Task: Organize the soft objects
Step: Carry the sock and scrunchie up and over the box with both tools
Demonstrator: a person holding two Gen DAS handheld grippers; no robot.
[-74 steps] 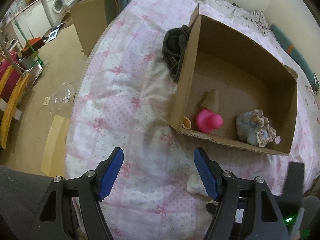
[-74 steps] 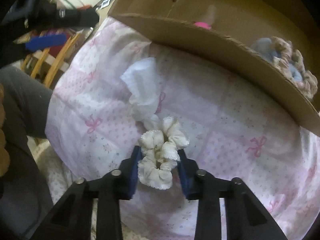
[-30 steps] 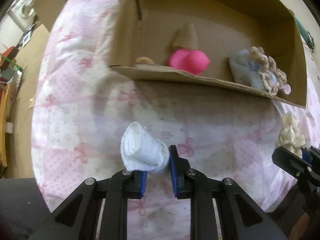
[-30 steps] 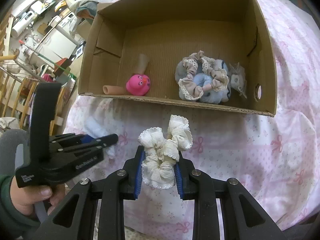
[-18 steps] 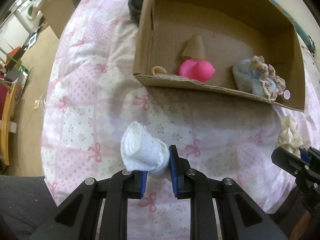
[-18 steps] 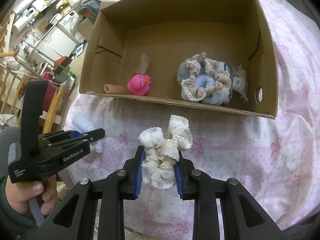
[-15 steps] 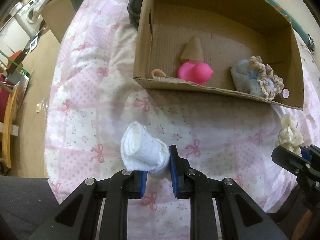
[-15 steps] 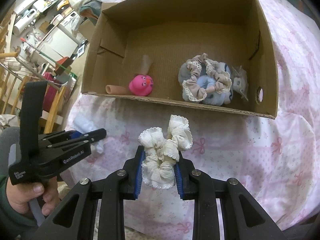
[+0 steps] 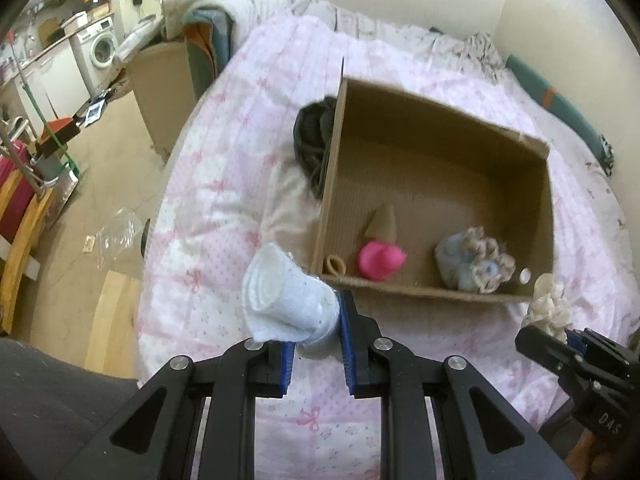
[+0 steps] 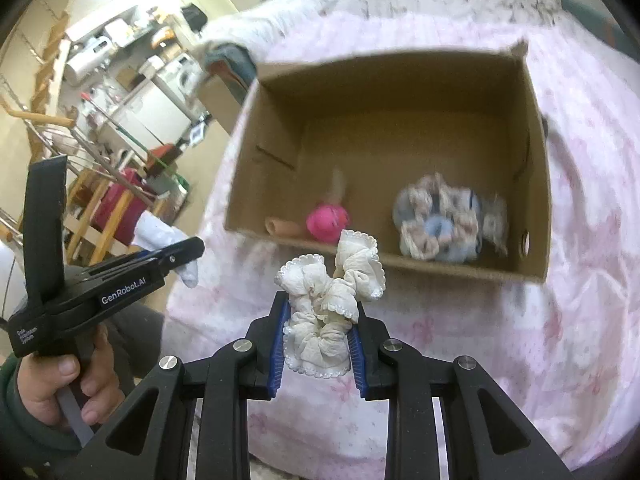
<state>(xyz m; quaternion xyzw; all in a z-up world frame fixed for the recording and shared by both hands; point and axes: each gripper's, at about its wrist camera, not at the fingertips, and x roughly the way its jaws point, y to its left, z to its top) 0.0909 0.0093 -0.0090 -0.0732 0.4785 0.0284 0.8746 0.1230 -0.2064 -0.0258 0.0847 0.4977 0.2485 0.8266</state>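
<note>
While the rolled white cloth (image 9: 286, 300) sits pinched between the blue pads of the left gripper (image 9: 316, 344), raised above the pink bedspread (image 9: 224, 184) just short of the cardboard box's (image 9: 440, 152) near left corner, the right gripper (image 10: 319, 350) is clamped on a cream frilled scrunchie (image 10: 330, 304), held before the box's near wall. Inside the box, along that wall, lie a pink toy (image 9: 380, 260) and a blue-and-beige bundle of scrunchies (image 9: 474, 266). A dark bundle (image 9: 314, 140) rests on the bedspread against the box's left side.
</note>
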